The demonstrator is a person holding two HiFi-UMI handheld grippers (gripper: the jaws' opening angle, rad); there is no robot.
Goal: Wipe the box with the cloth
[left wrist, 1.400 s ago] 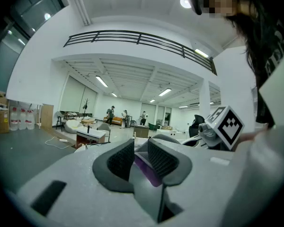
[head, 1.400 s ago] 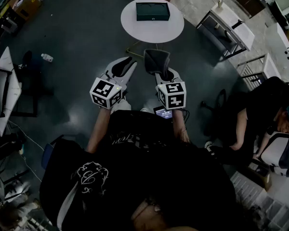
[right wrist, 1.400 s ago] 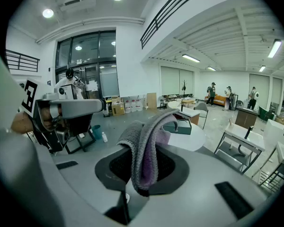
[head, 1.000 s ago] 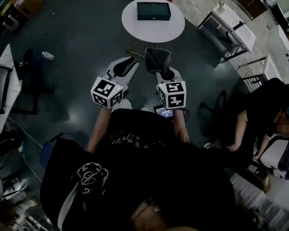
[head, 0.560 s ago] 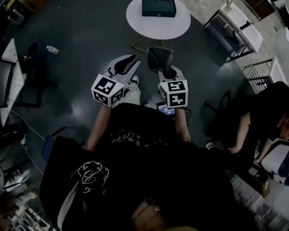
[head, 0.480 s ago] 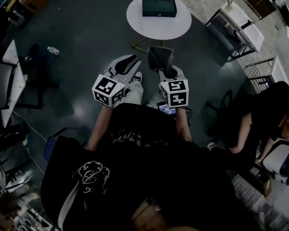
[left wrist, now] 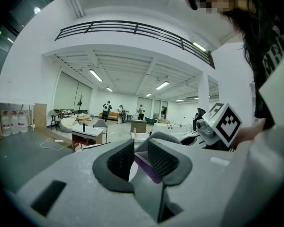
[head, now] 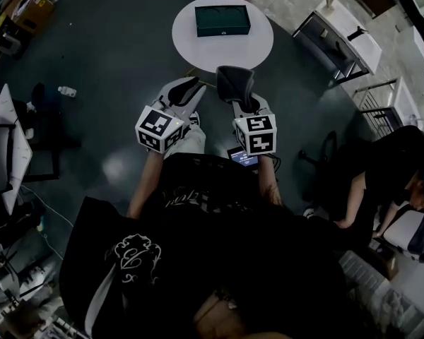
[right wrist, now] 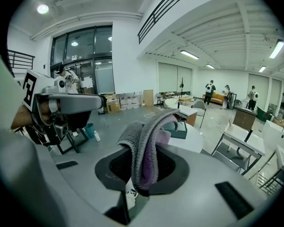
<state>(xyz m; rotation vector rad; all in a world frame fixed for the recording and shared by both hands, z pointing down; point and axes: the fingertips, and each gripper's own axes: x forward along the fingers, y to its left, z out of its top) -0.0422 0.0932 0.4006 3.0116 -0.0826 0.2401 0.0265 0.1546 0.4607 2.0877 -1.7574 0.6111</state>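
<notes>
Box (head: 222,21) on round bench (head: 198,44), nearer the grippers than a moment ago and shifted left in head view. Jaws of right gripper (right wrist: 142,167) clamped on cloth (right wrist: 144,141), short of the bench. Jaws of left gripper (left wrist: 140,151) slightly apart, empty.

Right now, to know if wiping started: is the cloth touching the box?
Apart. Head view shows the cloth, held in the right gripper, short of the box, bare table between them.
</notes>
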